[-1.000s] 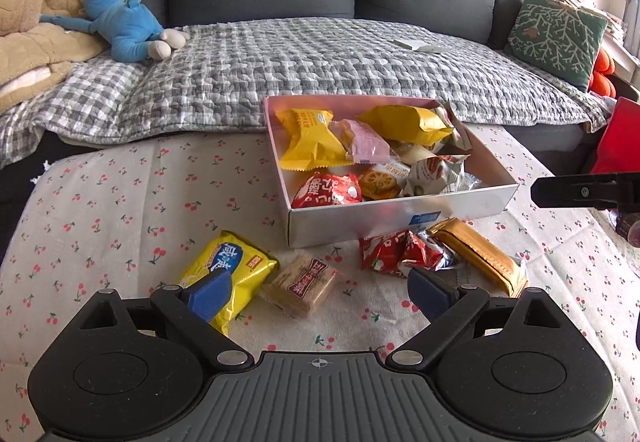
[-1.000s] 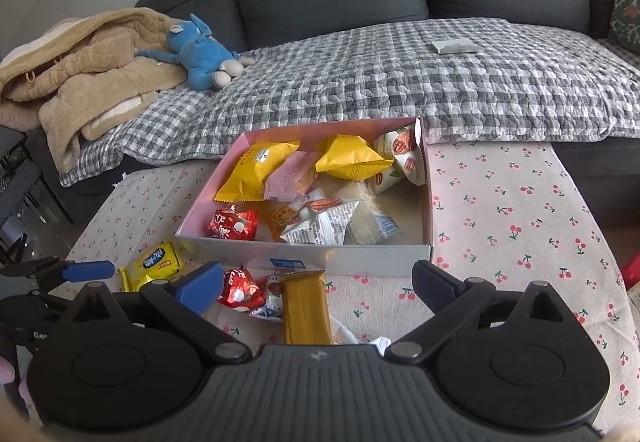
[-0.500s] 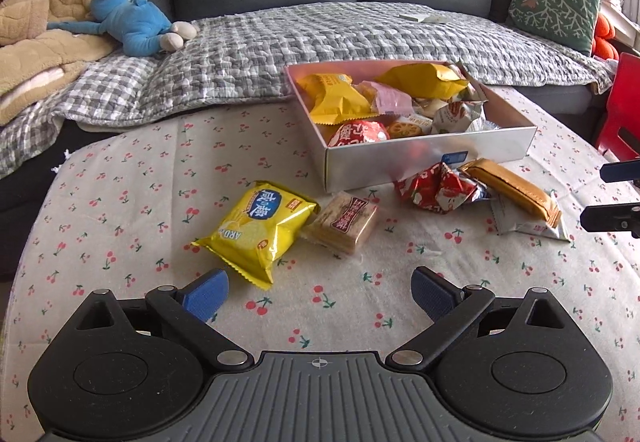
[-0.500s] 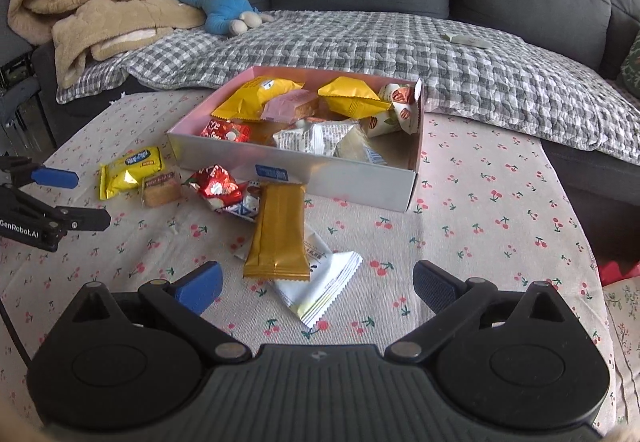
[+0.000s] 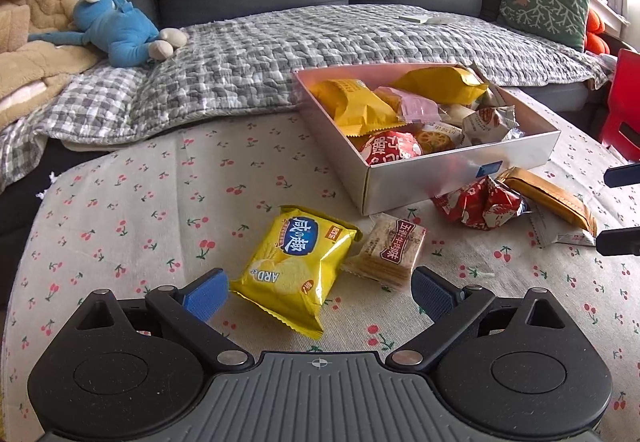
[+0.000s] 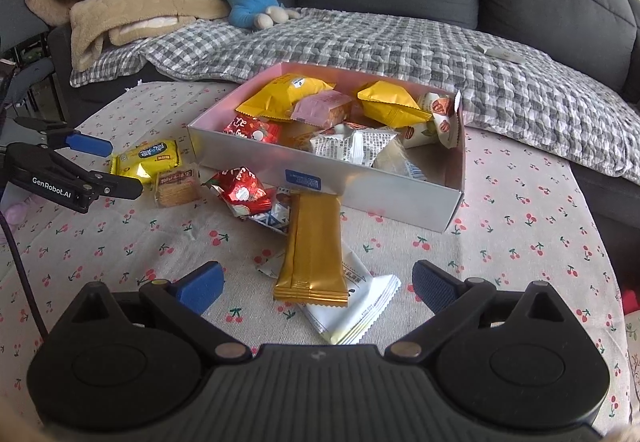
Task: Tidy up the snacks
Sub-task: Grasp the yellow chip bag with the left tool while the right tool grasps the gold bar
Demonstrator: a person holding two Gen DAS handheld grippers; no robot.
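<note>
Closing in on crinkly yellow cracker packet (image 5: 295, 269) and long gold wafer bar (image 6: 313, 247), both grippers spread wide, empty, ready for boxing

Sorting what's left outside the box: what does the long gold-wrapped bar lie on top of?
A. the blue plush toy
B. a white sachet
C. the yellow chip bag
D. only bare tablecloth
B: in the right wrist view the long gold-wrapped bar overlaps a flat white sachet on the cherry-print tablecloth.
</note>
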